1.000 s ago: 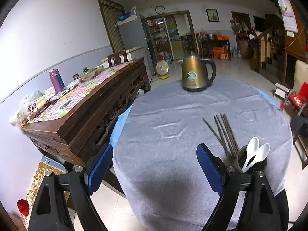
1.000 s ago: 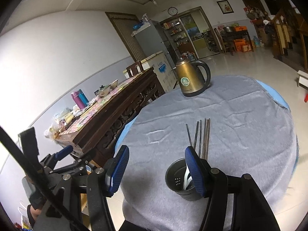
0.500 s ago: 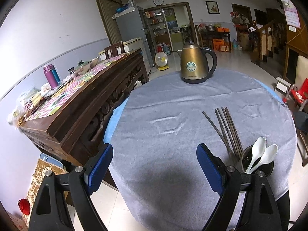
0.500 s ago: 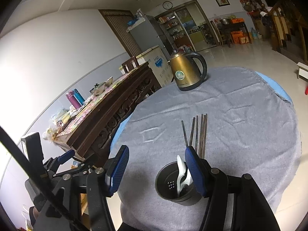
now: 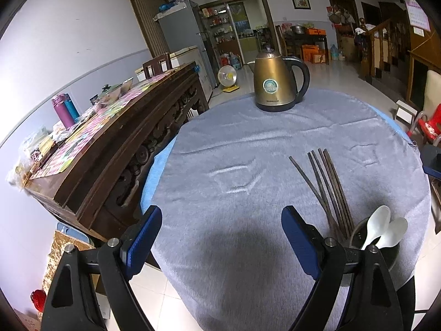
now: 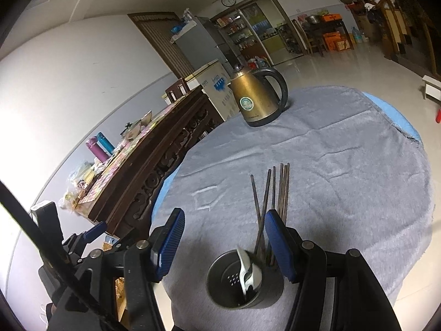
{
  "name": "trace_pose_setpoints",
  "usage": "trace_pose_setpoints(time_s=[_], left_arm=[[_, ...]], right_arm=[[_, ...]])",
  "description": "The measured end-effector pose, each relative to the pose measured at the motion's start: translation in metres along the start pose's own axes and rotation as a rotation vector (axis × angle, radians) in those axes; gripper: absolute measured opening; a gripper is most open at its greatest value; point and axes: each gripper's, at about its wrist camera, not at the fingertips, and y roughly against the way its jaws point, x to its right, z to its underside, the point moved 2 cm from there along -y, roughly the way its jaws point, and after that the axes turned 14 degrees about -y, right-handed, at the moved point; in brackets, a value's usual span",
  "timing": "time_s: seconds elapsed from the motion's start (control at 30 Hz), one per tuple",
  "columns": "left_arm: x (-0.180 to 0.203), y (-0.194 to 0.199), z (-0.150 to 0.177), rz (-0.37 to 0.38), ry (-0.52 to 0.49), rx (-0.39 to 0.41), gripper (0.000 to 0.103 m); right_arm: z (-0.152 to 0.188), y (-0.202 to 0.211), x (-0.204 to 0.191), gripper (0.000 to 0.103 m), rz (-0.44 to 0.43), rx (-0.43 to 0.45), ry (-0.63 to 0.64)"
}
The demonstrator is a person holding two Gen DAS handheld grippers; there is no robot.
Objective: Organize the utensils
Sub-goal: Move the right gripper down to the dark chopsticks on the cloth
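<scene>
Five dark chopsticks lie flat on your grey tablecloth, long axis running from the near edge of the round table toward the far edge where the gold kettle sits. Their far tips fan out a bit, the leftmost one splaying off toward the left, and the near ends bunch up right against the dark metal utensil cup. That cup stands upright near the table's near edge, closer to its right side, with two white spoons in it, bowls up and leaning to the right in your left wrist view. From the right wrist view you look down into the cup and can see the holes in its bottom; the spoons are a bit blurred there. Your left gripper has its blue pads spread wide with only bare cloth between them, gripping nothing and touching nothing, and it hangs over the near edge, left of the chopsticks. Your right gripper is spread less wide, also empty; the cup's rim and the near ends of the chopsticks show in the gap and just past its right finger, but the pads aren't pressing on anything. A long carved wooden sideboard sits off the table's left edge.
</scene>
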Motion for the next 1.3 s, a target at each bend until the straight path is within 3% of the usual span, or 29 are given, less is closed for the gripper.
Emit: trace_pose_setpoints(time_s=[0.47,0.7,0.83,1.07,1.3], left_arm=[[-0.003,-0.028,-0.011,0.024,-0.003,-0.037,0.089],[-0.001,-0.068,-0.001,0.185,0.040,-0.136,0.089],[-0.003,-0.089,0.012,0.240,0.095,-0.204,0.089],[-0.004,-0.106,0.025,0.256,0.121,-0.258,0.089],[-0.011,-0.115,0.035,0.264,0.152,-0.294,0.089]], right_arm=[[-0.032,-0.037,0.017,0.064,0.029,-0.069,-0.044],[-0.055,-0.070,0.040,0.064,0.054,-0.149,-0.089],[-0.073,-0.102,0.064,0.053,0.061,-0.226,-0.155],[-0.091,-0.180,0.089,0.032,0.152,-0.339,-0.147],[-0.095,-0.245,0.110,0.023,0.248,-0.391,-0.164]])
